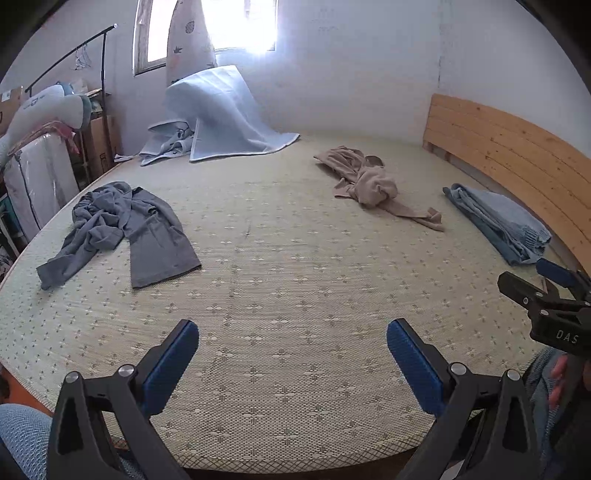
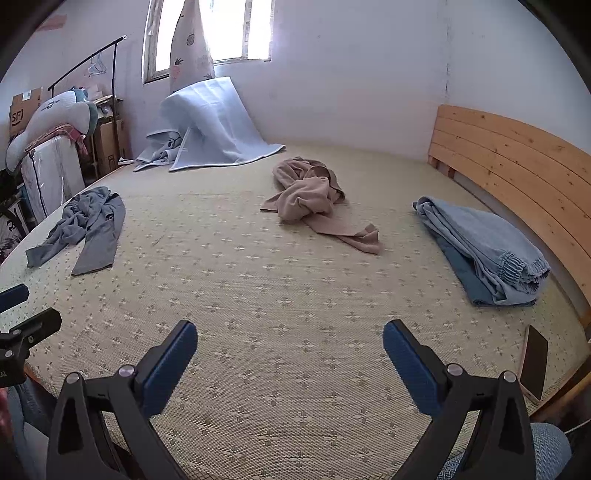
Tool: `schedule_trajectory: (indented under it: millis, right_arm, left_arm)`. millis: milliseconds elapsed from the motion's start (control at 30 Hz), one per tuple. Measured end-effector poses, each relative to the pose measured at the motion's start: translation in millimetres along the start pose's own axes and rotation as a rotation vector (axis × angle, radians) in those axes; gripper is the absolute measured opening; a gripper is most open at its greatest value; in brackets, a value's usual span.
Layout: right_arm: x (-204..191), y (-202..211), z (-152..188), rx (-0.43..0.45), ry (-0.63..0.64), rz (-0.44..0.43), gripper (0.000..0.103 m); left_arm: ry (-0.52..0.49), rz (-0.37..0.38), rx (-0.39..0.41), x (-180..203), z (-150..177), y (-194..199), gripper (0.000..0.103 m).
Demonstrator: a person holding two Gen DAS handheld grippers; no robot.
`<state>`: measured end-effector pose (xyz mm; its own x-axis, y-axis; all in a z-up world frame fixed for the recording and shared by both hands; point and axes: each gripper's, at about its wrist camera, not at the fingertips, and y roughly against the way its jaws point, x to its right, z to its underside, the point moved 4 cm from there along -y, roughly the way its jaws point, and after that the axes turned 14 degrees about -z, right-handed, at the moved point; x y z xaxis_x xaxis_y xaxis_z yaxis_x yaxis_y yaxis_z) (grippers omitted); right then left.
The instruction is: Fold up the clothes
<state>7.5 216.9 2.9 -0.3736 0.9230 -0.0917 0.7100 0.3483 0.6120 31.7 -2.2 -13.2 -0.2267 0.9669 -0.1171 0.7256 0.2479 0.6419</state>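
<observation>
Both grippers are hovering wide apart and empty over the near edge of the bed.

Left wrist view: the left gripper (image 1: 291,350) is spreading its blue pads over the woven mat (image 1: 280,266), gripping nothing; crumpled grey trousers (image 1: 122,229) are lying far left, a bunched beige garment (image 1: 373,182) is sitting further back, and folded blue jeans (image 1: 498,221) are resting beside the wooden headboard (image 1: 517,147). Right wrist view: the right gripper (image 2: 290,350) is likewise gaping empty; a phone (image 2: 533,362) is lying near the mat's right edge, and a pale blue blanket (image 2: 218,125) is leaning under the window (image 2: 221,33).
</observation>
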Motion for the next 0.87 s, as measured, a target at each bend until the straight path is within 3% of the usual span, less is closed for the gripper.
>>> schedule_trajectory:
  millis: [867]
  right_arm:
    - [2.1, -0.9, -1.4, -0.001, -0.003, 0.002, 0.103]
  left_arm:
    - [0.034, 0.015, 0.016, -3.7, -2.3, 3.1, 0.103]
